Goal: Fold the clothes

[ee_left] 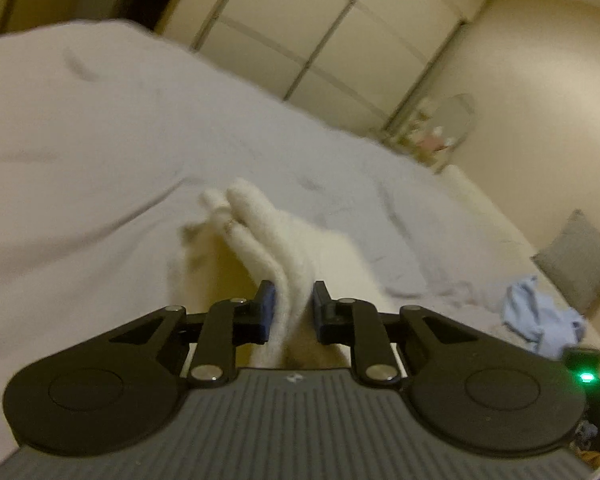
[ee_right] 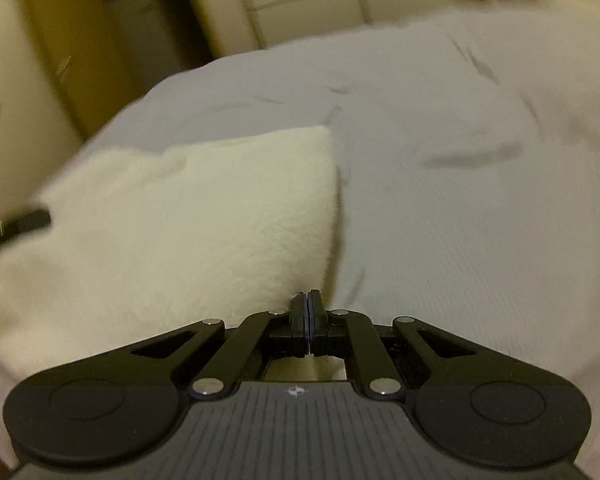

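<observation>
A grey-sheeted bed (ee_right: 460,208) carries the cream fleece garment (ee_right: 172,232), lifted at its near edge. The left gripper (ee_left: 293,308) clamps bunched layers; the right gripper (ee_right: 307,312), jaws together, pinches a corner. Mid-fold, apparently; next both edges should travel far together, evenly.

One cream fleece garment (ee_left: 284,240) near bed's (ee_left: 100,140) middle, also seen from right wrist (ee_right: 172,232). One crumpled pale-blue garment (ee_left: 540,320) toward bed's right edge. One grey cushion (ee_left: 580,256) beyond that edge. Two grippers: left (ee_left: 294,312), right (ee_right: 307,320). One wardrobe (ee_left: 340,40) past far edge.
</observation>
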Available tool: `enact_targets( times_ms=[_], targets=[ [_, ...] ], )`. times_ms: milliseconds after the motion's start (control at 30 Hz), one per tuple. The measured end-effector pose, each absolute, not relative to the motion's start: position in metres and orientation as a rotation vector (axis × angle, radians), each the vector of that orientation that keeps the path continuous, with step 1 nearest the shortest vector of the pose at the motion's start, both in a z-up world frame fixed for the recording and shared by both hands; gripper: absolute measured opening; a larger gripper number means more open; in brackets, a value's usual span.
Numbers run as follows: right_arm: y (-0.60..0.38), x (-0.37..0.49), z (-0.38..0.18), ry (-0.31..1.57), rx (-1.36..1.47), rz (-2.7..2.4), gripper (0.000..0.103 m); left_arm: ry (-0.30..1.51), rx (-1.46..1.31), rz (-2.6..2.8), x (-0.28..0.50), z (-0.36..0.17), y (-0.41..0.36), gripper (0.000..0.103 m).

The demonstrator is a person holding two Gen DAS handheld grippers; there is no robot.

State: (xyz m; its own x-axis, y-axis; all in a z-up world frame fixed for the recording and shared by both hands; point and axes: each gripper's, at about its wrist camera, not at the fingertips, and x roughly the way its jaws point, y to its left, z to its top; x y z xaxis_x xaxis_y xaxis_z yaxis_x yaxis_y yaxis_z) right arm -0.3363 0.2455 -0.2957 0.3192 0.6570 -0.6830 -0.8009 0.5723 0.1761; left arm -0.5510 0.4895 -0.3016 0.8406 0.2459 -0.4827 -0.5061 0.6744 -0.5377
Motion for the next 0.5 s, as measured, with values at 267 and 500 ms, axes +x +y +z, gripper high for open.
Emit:
enact_targets(
  times_ms=[267, 500],
  targets=[
    [0.245, -0.388, -0.309, 0.617, -0.511, 1.001, 0.010, 0.383, -0.757, 0.468, -0.565, -0.339, 0.489, 0.016],
    [0.292, -0.389, -0.314, 0.631, -0.554, 0.932, 0.011, 0.430, -0.725, 0.518, -0.570, -0.343, 0.490, 0.016]
  ],
)
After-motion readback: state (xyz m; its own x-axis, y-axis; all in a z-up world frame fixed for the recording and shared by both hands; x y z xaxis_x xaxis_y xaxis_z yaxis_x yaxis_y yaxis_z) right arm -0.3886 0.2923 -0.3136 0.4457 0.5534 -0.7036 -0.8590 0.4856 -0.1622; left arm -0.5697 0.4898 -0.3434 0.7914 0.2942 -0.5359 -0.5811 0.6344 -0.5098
